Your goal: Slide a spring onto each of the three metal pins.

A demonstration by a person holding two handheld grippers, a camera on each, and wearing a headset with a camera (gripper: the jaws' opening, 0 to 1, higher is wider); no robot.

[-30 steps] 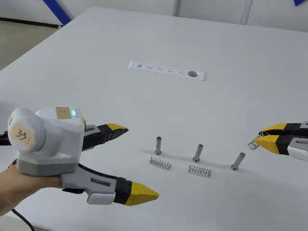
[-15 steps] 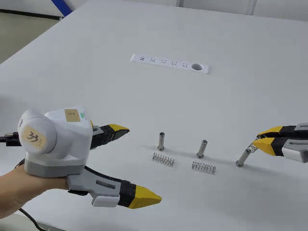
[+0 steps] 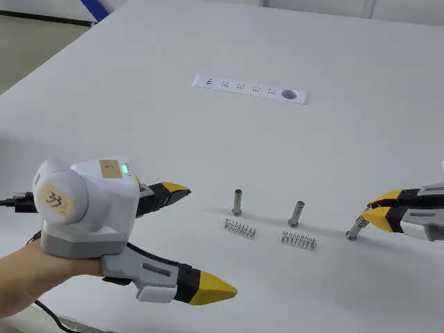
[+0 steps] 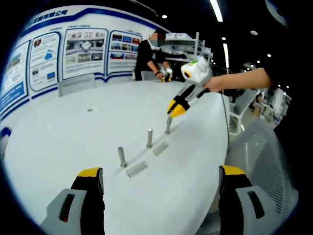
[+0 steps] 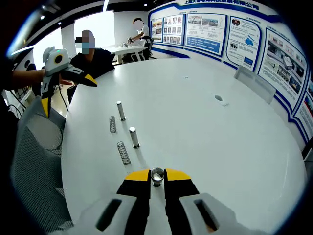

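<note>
**Head view, nearest first.** The left gripper [image 3: 200,240] is carried in a hand [image 3: 28,277] at the lower left. Its jaws are spread wide, the yellow tips well apart, with nothing between them.

Ahead of its tips, on the white table [image 3: 139,104], two loose springs lie on their sides. The first spring [image 3: 239,228] is nearest the left gripper. The second spring [image 3: 299,241] lies further along, toward the right gripper.

Just behind each spring stands an upright metal pin, bare of any coil. The near pin [image 3: 236,202] is behind the first spring, and the middle pin [image 3: 296,214] is behind the second. In the left gripper view, both pins and both springs lie ahead of that gripper, framed between its open jaws.

The right gripper [image 3: 374,209] enters from the right edge with its jaws drawn almost together. Its tips are at the top of the far pin [image 3: 354,229]. In the right gripper view the tips pinch the held spring [image 5: 157,176], seen end-on as a small metal ring. Whether it is already round the far pin's shaft cannot be told.

Beyond the pins, well apart from both grippers, a white power strip [image 3: 250,90] lies flat on the table.
</note>
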